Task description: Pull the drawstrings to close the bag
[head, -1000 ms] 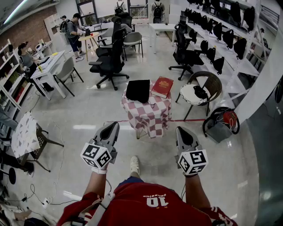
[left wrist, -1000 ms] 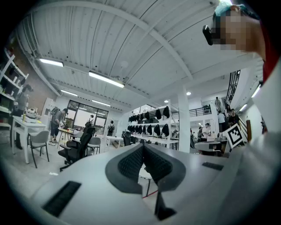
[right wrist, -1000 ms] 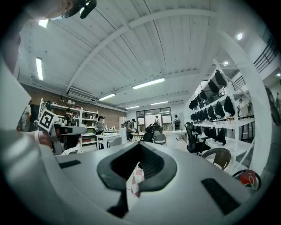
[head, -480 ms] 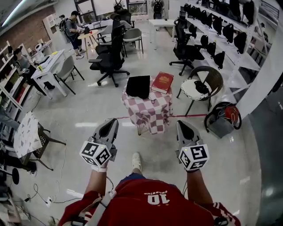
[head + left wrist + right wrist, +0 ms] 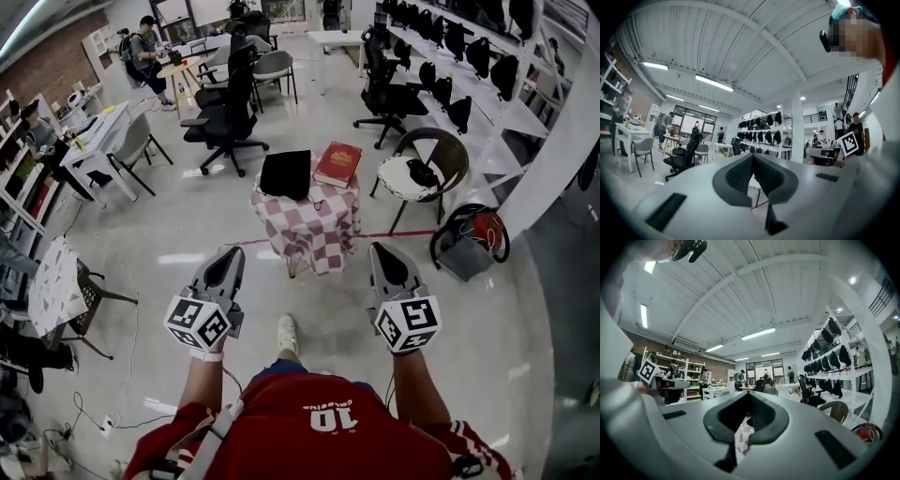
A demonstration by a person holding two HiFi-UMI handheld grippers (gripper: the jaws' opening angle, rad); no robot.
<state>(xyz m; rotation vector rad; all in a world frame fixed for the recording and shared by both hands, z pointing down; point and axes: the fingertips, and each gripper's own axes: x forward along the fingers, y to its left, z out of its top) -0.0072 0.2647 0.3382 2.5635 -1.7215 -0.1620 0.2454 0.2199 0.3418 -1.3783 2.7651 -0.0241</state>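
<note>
A flat black bag (image 5: 286, 173) lies on a small table draped in a red-and-white checked cloth (image 5: 309, 225), beside a red book (image 5: 337, 164). The table stands some way ahead of me on the floor. My left gripper (image 5: 234, 251) and right gripper (image 5: 380, 248) are held level side by side, well short of the table, both shut with nothing in them. In the left gripper view the jaws (image 5: 752, 155) meet at the tip. The right gripper view shows its jaws (image 5: 749, 393) closed too, with the checked cloth (image 5: 742, 439) showing below them. No drawstrings can be made out.
A wicker chair (image 5: 422, 183) with a cushion stands right of the table, with a red and black item (image 5: 473, 239) on the floor beyond it. Black office chairs (image 5: 225, 131) and desks (image 5: 103, 141) fill the back left. Shelves of backpacks (image 5: 459, 56) line the right. People stand far off.
The head view has shifted a little, so the table and both grippers sit slightly higher in the picture. Both grippers stay shut and side by side.
</note>
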